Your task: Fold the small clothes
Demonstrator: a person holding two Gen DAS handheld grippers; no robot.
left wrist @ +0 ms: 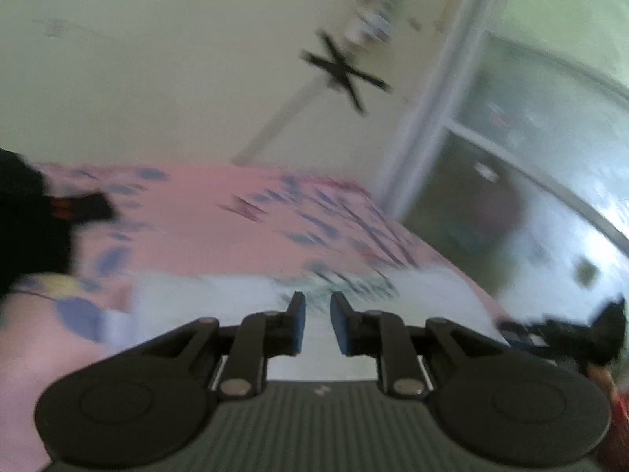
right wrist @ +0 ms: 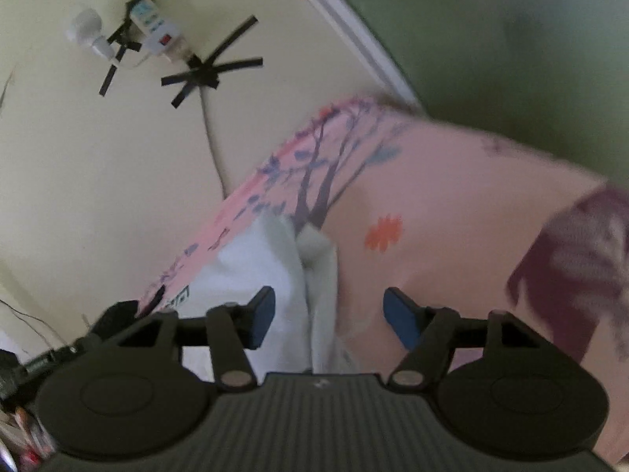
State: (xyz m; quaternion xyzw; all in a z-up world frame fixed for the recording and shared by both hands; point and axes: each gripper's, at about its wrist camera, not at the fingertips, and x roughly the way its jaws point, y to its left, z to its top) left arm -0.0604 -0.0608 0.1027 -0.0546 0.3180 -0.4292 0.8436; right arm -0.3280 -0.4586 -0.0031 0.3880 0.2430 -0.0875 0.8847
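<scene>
A white garment (left wrist: 243,299) with a dark print lies on a pink patterned bedsheet (left wrist: 196,212). My left gripper (left wrist: 317,324) hovers over it with its jaws a narrow gap apart, nothing between them. In the right wrist view the white garment (right wrist: 271,275) lies rumpled below my right gripper (right wrist: 329,316), whose blue-padded jaws are wide open and empty. The left wrist view is motion-blurred.
A maroon cloth (right wrist: 582,267) lies on the sheet at the right. A cream wall with a power strip (right wrist: 157,31), a bulb and black tape runs behind the bed. A glass door (left wrist: 530,157) stands at the right. A dark object (left wrist: 31,212) sits at the left.
</scene>
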